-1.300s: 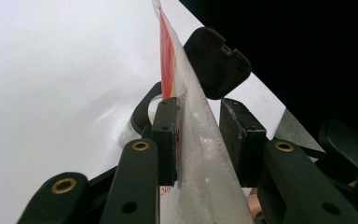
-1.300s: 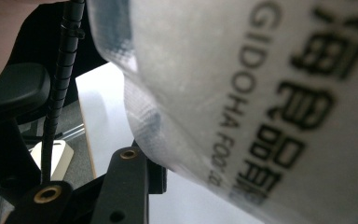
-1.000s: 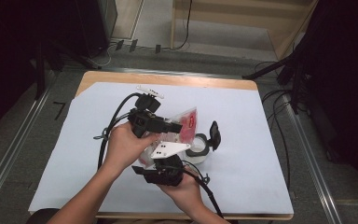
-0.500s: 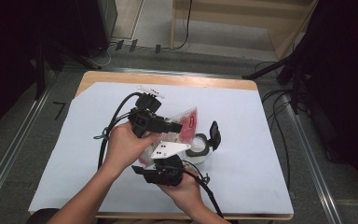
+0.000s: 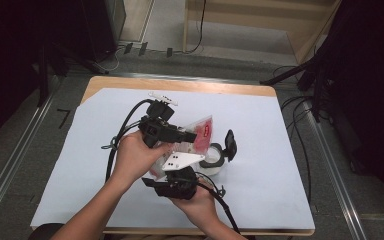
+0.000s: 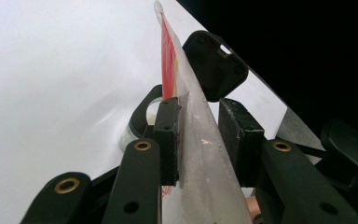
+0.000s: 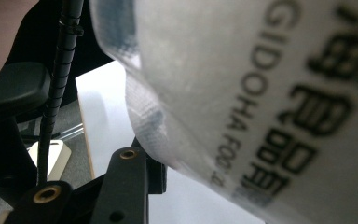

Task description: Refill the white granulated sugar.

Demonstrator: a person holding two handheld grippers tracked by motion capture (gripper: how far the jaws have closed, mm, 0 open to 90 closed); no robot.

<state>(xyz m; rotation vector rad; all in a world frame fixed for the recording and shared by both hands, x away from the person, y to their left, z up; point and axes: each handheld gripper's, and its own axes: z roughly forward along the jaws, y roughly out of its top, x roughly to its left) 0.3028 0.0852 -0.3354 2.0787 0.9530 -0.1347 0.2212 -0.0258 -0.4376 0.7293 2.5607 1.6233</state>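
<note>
Tabletop (image 5: 280, 150), covered with a white sheet. 2 hand-held grippers meet near its middle, both on 1 clear plastic pouch with red print (image 5: 200, 132).

Left gripper (image 5: 187, 136): held in the left hand (image 5: 135, 157), black jaws pointing toward 3 o'clock in the high view. In the left gripper view the pouch (image 6: 200, 154) stands edge-on between the 2 pads; the left pad lies flat against the film, the right pad touches its other face. Jaws closed on the pouch, part-way in, not fully together.

Right gripper (image 5: 172, 175): held in the right hand (image 5: 197, 200) at 6 o'clock of the left one, a grey 3-cornered plate on top. In the right gripper view the pouch (image 7: 242, 88) sits very close, black lettering on frosted film, draped over the jaws; 1 jaw arm shows at the bottom, the pads are hidden. Cannot tell whether these jaws grip.

Pouch is lifted off the tabletop, slanting up toward 1 o'clock.

Just at 3 o'clock of the pouch: small clear round container (image 5: 212, 160) on the sheet, its black hinged lid (image 5: 230, 145) flipped upright. Same container (image 6: 142, 116) and lid (image 6: 214, 65) show beyond the left jaws.

Black cables trail from both grippers.
</note>
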